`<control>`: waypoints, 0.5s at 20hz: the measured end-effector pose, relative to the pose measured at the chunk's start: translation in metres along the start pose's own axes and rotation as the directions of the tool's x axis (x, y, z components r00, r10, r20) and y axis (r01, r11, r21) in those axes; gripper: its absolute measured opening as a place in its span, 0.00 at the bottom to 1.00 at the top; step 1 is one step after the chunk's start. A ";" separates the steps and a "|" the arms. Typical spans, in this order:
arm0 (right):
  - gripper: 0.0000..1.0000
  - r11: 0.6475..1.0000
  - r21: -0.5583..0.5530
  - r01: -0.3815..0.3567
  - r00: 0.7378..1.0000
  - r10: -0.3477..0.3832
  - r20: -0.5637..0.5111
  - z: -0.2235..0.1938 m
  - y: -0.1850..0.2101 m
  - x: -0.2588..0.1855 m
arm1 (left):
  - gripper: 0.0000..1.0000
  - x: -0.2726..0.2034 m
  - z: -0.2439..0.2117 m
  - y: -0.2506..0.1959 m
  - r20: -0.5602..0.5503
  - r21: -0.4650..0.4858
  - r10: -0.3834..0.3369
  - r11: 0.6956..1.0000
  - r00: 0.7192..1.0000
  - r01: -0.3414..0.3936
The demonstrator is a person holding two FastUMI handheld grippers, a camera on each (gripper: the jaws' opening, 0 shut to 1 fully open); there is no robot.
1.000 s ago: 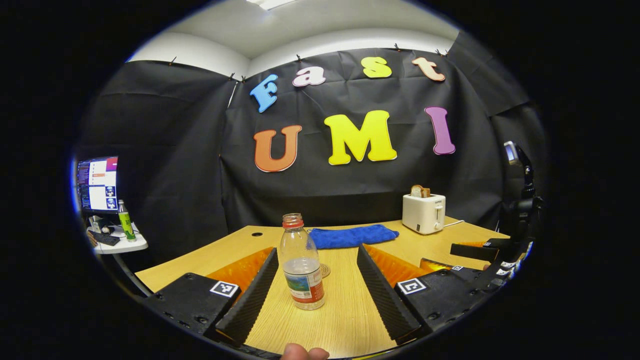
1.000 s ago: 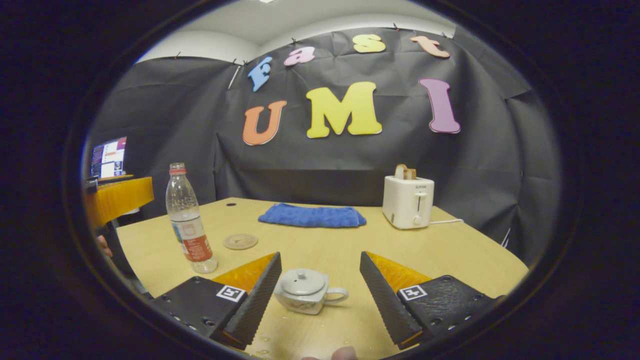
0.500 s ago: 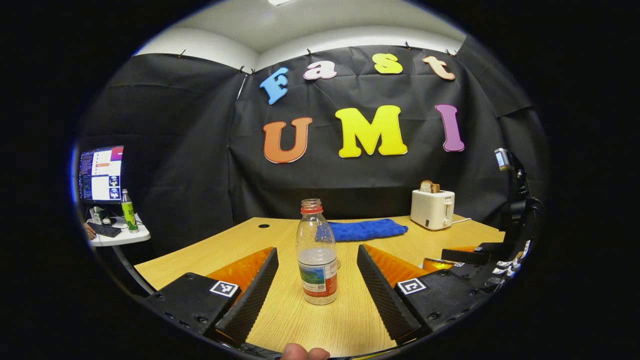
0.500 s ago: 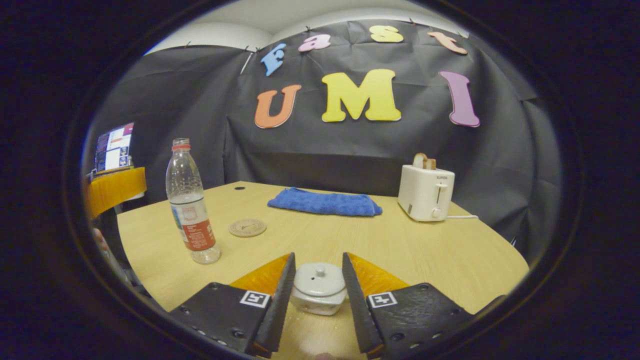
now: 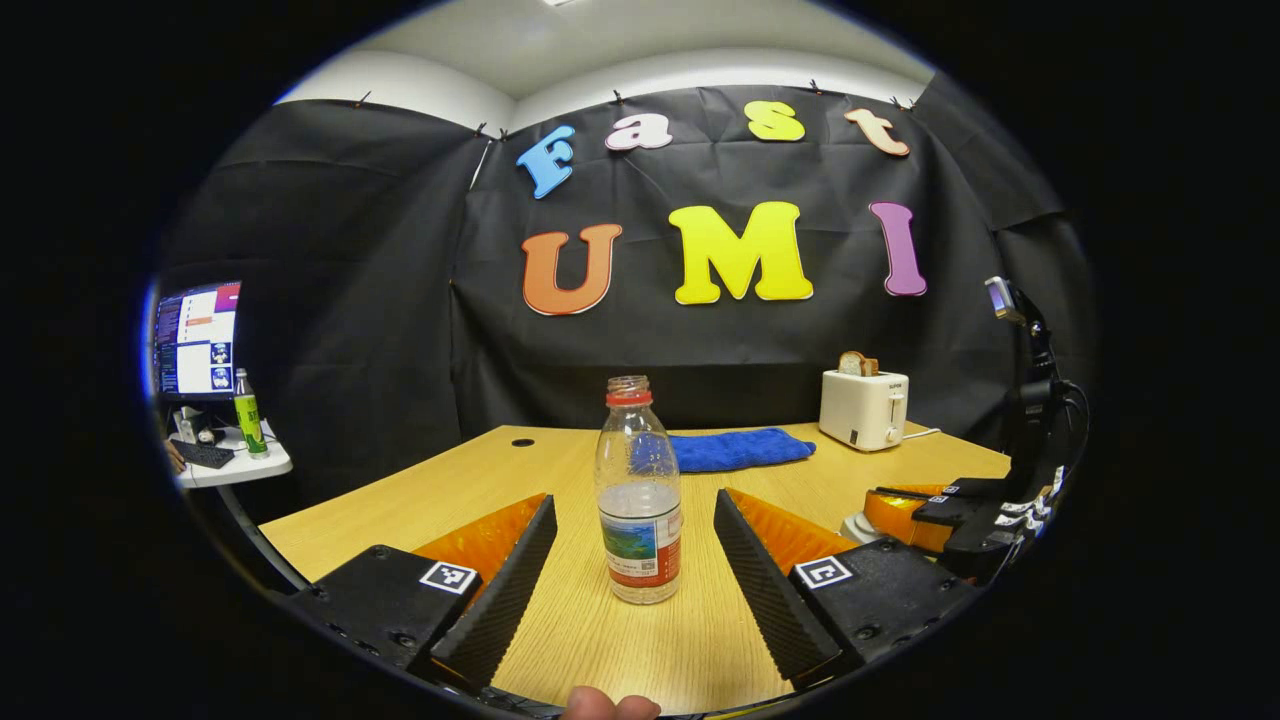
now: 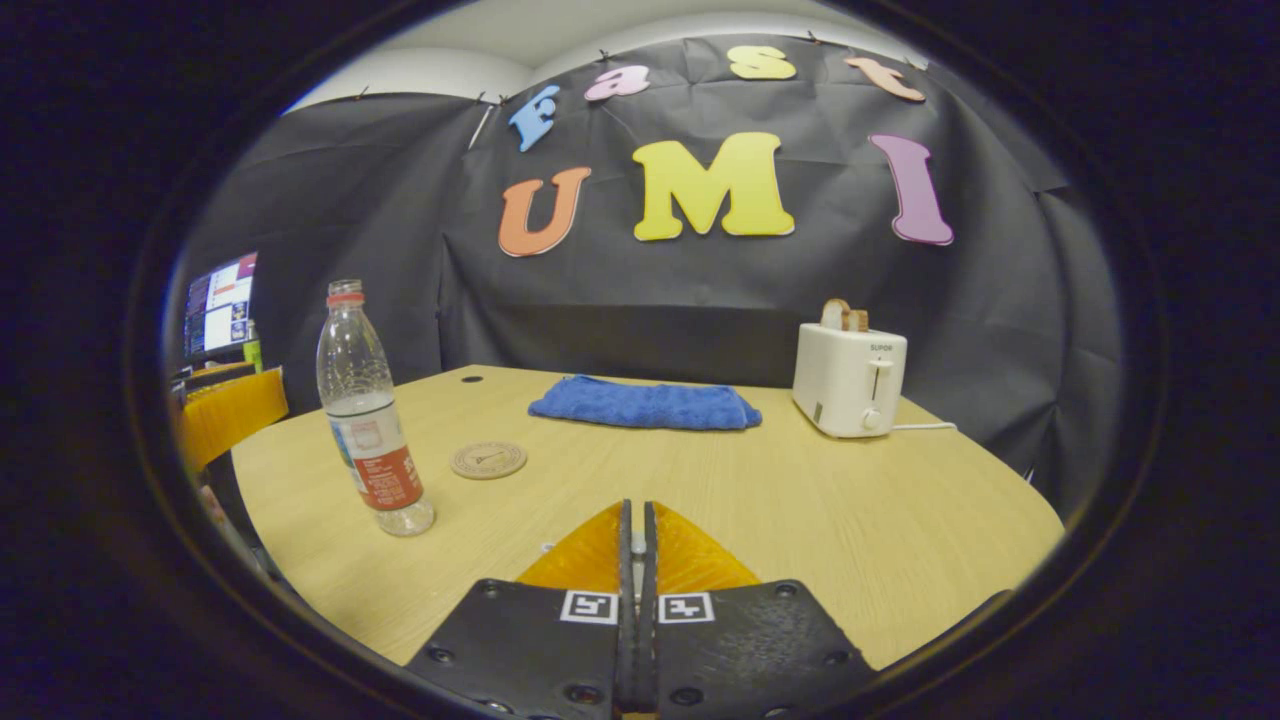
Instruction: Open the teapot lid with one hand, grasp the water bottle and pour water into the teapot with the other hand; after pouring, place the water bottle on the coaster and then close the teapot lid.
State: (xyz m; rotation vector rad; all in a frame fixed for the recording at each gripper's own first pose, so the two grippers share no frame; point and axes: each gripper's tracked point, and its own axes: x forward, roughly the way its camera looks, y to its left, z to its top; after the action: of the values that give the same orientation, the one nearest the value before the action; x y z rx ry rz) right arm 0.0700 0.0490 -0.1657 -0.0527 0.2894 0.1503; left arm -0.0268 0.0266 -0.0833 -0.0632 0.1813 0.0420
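A clear water bottle (image 5: 638, 470) with a red neck ring, uncapped and partly full, stands upright on the wooden table (image 5: 420, 500). My left gripper (image 5: 634, 500) is open, one finger on each side of the bottle, touching neither side. In the right gripper view the bottle (image 6: 365, 420) stands at the left, with a round coaster (image 6: 488, 460) to its right. My right gripper (image 6: 637, 510) is shut, and a bit of the teapot lid's knob (image 6: 637, 546) shows in the slit between its fingers. The pot itself is hidden beneath them. The left gripper view shows a white edge of the teapot (image 5: 855, 527) under the right gripper (image 5: 880, 497).
A folded blue towel (image 6: 645, 403) lies at the back of the table, and a white toaster (image 6: 848, 380) holding toast stands at the back right. Off the table's left side, a small side table carries a monitor (image 5: 195, 340) and a green bottle (image 5: 246, 412).
My right gripper moved down over the teapot and its fingers shut on the lid's knob. My left gripper came closer to the bottle, which now stands between its open fingers.
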 end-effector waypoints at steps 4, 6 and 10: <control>0.00 0.999 0.043 -0.024 0.999 0.022 0.045 0.018 -0.002 -0.004 | 0.99 0.002 -0.011 0.002 -0.025 0.005 -0.006 1.000 1.000 0.006; 0.00 0.999 0.038 -0.025 0.997 0.023 0.067 0.030 -0.006 -0.007 | 0.99 0.002 -0.016 0.000 -0.032 0.007 -0.017 1.000 0.999 0.017; 0.00 0.999 0.030 -0.025 0.996 0.022 0.085 0.042 -0.013 -0.016 | 0.99 0.010 -0.029 -0.010 -0.069 -0.016 -0.075 0.997 0.995 0.074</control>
State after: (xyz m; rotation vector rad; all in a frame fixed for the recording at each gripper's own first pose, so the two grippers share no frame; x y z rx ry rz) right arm 0.0686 0.0367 -0.1206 -0.0116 0.2078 0.1712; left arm -0.0220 0.0154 -0.1127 -0.0846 0.2484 -0.0330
